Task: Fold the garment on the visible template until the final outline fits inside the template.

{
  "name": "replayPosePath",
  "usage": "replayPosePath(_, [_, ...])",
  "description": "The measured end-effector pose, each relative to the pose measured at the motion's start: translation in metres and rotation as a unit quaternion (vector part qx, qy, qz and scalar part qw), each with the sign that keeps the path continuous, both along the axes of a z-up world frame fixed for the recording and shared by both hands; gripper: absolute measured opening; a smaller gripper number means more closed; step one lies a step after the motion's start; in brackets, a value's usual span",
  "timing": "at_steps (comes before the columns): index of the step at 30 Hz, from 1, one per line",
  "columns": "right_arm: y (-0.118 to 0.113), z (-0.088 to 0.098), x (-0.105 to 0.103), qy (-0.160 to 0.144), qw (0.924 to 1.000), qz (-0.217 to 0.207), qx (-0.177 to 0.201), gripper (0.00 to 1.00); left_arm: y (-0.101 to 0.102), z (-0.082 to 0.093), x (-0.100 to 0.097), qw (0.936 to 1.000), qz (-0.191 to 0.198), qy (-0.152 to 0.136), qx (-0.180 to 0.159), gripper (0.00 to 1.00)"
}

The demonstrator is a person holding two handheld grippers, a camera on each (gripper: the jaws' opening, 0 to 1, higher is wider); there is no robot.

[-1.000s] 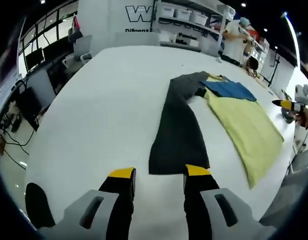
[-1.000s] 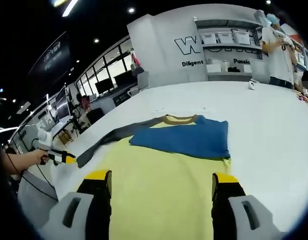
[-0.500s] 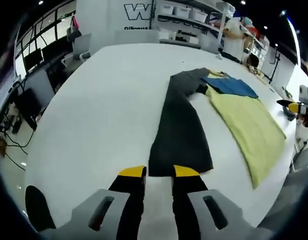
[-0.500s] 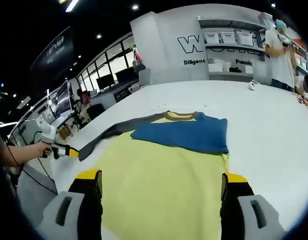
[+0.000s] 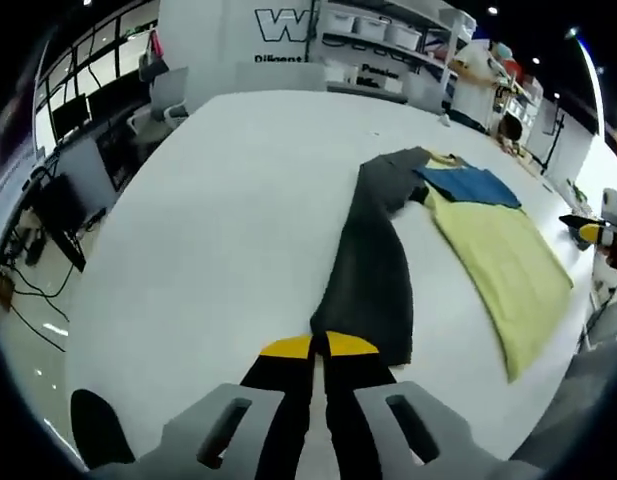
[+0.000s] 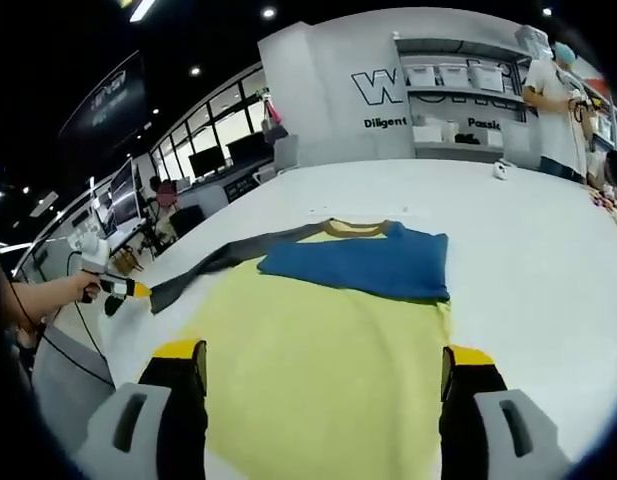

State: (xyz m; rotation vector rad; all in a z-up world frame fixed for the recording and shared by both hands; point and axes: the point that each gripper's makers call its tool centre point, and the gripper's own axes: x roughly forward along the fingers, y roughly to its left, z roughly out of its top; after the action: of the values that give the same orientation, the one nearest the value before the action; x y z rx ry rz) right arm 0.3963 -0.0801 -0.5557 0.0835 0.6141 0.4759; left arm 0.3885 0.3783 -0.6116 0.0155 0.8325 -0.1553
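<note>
One grey sleeve (image 5: 373, 270) lengthwise, L claw (image 5: 319, 346) clamped

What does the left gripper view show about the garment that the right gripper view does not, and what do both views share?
The left gripper view looks along the dark grey sleeve with its cuff end at the tips of the left gripper, whose jaws are together on it.

The right gripper view faces the yellow body from the hem, between the wide-open jaws of the right gripper, with a brown collar at the far end.

Both share the white table, the yellow body, the folded blue sleeve and the grey sleeve.
</note>
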Motion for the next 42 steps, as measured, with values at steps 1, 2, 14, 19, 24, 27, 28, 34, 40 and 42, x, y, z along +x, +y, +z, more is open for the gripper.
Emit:
replayPosePath(1, [-0.001,0.001,0.0,0.0,1.0,-0.001,-0.001,0.96,0.004,0.004,0.003,1.0,-0.001,-0.003,0.005,0.02])
replayPosePath(2, [-0.001,0.001,0.0,-0.001,1.0,-0.001,-0.001,0.96,0.008,0.007,0.006,1.0,0.001,-0.004,0.008,0.02])
replayPosePath(14, [-0.002,-0.001,-0.007,0.004,1.0,0.003,-0.005,0.97,0.065,0.063,0.057,0.9958,0.028,-0.054,0.068,0.02])
replayPosePath(19, [-0.003,-0.001,-0.007,0.005,1.0,0.003,-0.004,0.97,0.07,0.08,0.079,0.9927,0.014,-0.068,0.099,0.02])
replayPosePath(24, [-0.005,-0.006,-0.008,0.011,0.9999,0.002,-0.005,0.98,0.073,0.084,0.096,0.9908,0.005,-0.066,0.118,0.02])
replayPosePath(27, [-0.006,-0.007,-0.01,0.012,0.9999,0.003,-0.006,0.99,0.073,0.086,0.102,0.9898,-0.002,-0.06,0.129,0.02])
replayPosePath(28, [-0.006,-0.007,-0.01,0.013,0.9999,0.003,-0.007,0.99,0.072,0.086,0.103,0.9902,-0.003,-0.058,0.127,0.02])
replayPosePath(34, [-0.008,-0.008,-0.013,0.016,0.9998,0.004,-0.007,0.99,0.065,0.09,0.103,0.9905,-0.015,-0.047,0.128,0.03])
replayPosePath(40, [-0.004,-0.006,-0.017,0.015,0.9997,0.013,-0.01,0.99,0.056,0.094,0.102,0.9918,-0.019,-0.044,0.118,0.03])
replayPosePath(42, [-0.004,-0.006,-0.018,0.015,0.9996,0.018,-0.016,0.99,0.047,0.099,0.104,0.9931,-0.024,-0.042,0.106,0.03])
